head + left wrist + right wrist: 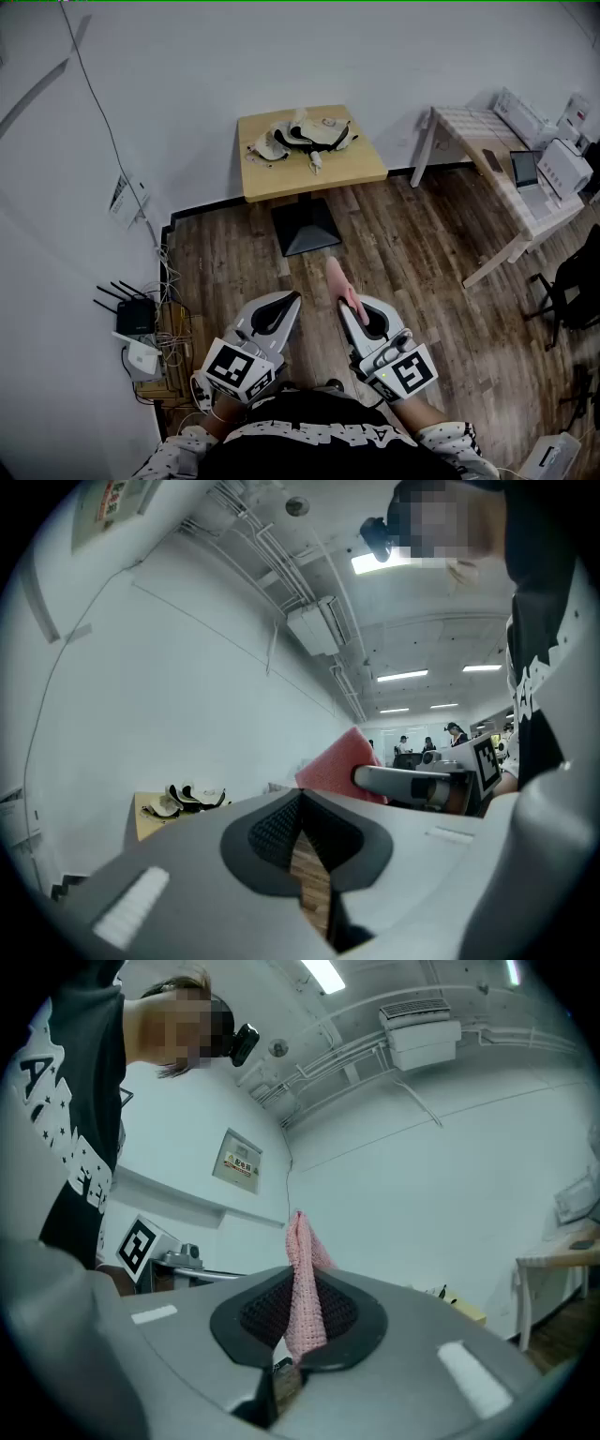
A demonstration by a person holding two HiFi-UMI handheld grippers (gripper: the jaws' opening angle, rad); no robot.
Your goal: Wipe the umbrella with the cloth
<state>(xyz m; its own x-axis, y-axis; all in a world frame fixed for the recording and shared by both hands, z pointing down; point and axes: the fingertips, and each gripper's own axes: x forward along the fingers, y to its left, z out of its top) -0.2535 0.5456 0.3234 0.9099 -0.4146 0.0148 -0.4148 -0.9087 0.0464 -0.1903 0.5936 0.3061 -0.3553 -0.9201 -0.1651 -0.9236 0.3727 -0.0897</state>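
A crumpled umbrella (pixel 302 139) in white, black and beige lies on a small wooden table (pixel 356 173) by the far wall. It also shows far off in the left gripper view as the umbrella (pixel 192 799). My right gripper (pixel 341 302) is shut on a pink cloth (pixel 337 277), which sticks up from between its jaws as a folded strip (pixel 302 1279). My left gripper (pixel 296 297) is shut with nothing in it, its jaws meeting at the tip (pixel 302 794). Both grippers are held side by side, well short of the table.
The table stands on a dark square base (pixel 305 230) on the wooden floor. A white desk (pixel 506 178) with a tablet and devices is at the right, with a black chair (pixel 572 281) near it. A router (pixel 131 314) and cables lie by the left wall.
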